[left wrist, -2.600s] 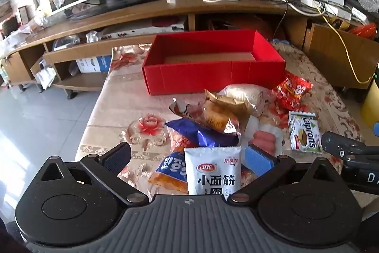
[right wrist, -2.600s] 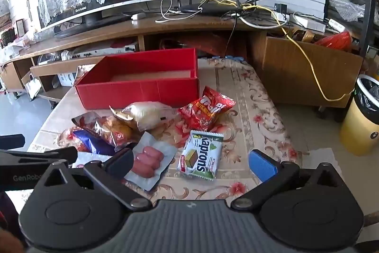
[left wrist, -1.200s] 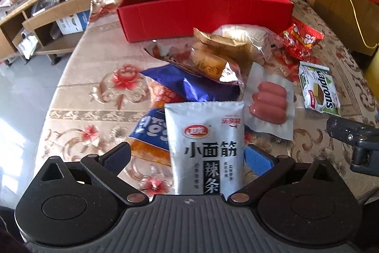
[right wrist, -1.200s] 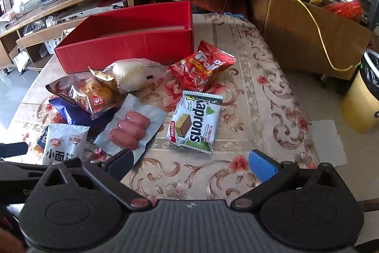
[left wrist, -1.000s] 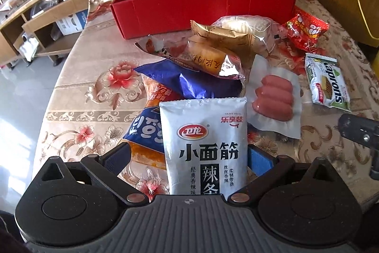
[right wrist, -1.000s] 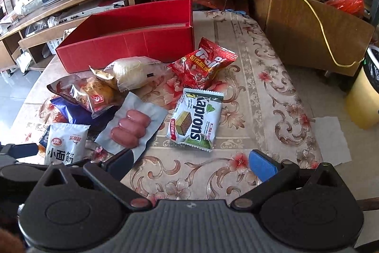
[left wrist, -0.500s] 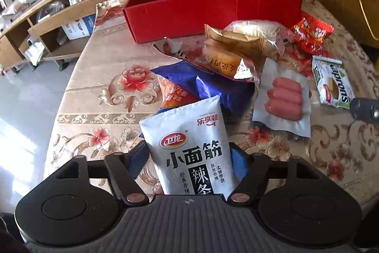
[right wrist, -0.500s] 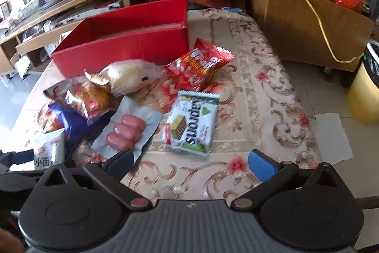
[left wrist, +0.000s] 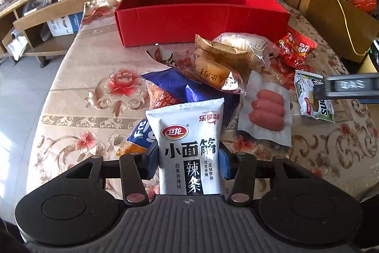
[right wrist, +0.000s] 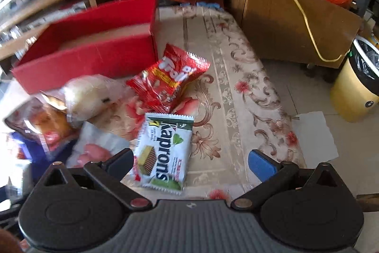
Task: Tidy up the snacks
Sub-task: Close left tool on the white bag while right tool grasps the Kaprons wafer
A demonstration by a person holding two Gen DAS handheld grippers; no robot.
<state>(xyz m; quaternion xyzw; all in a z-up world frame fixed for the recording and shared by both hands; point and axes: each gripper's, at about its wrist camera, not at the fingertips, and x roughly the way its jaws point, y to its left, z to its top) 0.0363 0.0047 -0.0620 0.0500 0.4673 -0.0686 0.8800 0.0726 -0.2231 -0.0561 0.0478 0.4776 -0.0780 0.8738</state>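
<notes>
Two grippers are in my views. My left gripper (left wrist: 188,164) is clamped on a white snack packet (left wrist: 189,146) with black Chinese lettering, one finger pressing each side of its lower half, and the packet stands upright between them, its top edge toward 12 o'clock.

Beyond it, on the flowered counter (left wrist: 78,87), lies the rest of the pile. A blue bag (left wrist: 182,89) sits just past the packet's top, with an orange-and-blue bag (left wrist: 139,136) poking out at 9 o'clock of the packet. On top of the blue bag rests a clear pack of golden cakes (left wrist: 213,70), and touching that, toward 1 o'clock, a bagged bun (left wrist: 244,45). At 3 o'clock of the packet lies a sealed pack of three sausages (left wrist: 267,110). The red box (left wrist: 201,18) stands open at 12 o'clock, past the pile.

My right gripper (right wrist: 190,161) is spread wide, holding nothing, hovering low over the counter. A green-and-white wafer pack (right wrist: 164,153) lies flat between its fingers, nearer the left one; I cannot tell whether that finger touches it. A red crisp bag (right wrist: 169,78) lies at 12 o'clock of the wafers, just beside them. Everything toward 9 o'clock in this view is blurred.
</notes>
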